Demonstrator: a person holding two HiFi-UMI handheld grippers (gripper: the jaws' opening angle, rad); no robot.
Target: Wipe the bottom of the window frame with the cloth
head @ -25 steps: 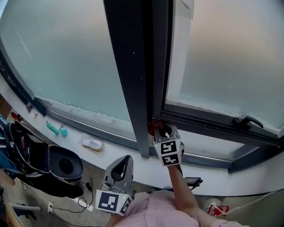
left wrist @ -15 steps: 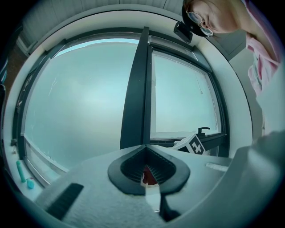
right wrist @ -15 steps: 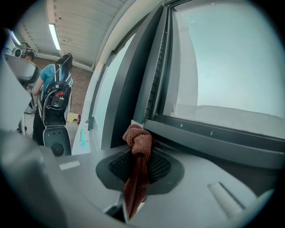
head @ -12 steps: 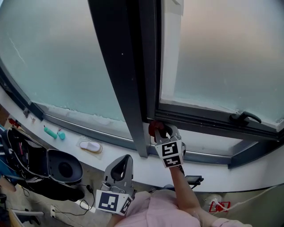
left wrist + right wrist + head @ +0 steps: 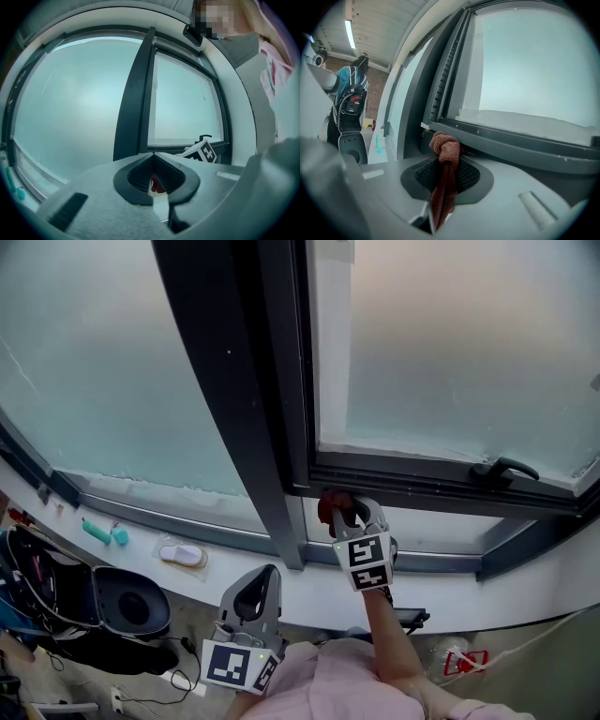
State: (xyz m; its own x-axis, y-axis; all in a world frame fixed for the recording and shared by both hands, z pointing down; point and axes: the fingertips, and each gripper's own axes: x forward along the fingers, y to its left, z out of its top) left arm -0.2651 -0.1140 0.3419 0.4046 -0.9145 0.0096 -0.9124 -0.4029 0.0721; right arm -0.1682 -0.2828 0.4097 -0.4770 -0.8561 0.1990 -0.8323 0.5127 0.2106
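Right gripper (image 5: 443, 165) clamped the cloth (image 5: 446, 149), knot seemingly touching window frame (image 5: 511, 140); only its own view showed that. Left gripper (image 5: 153, 174) jaws were together, empty.

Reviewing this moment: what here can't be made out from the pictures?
- Head view: the right gripper covers where the cloth meets the window frame; contact unclear.
- Right gripper view: the cloth's tail disappears between the jaws.
- Head view: teal items and a white object on the sill are too small to identify.
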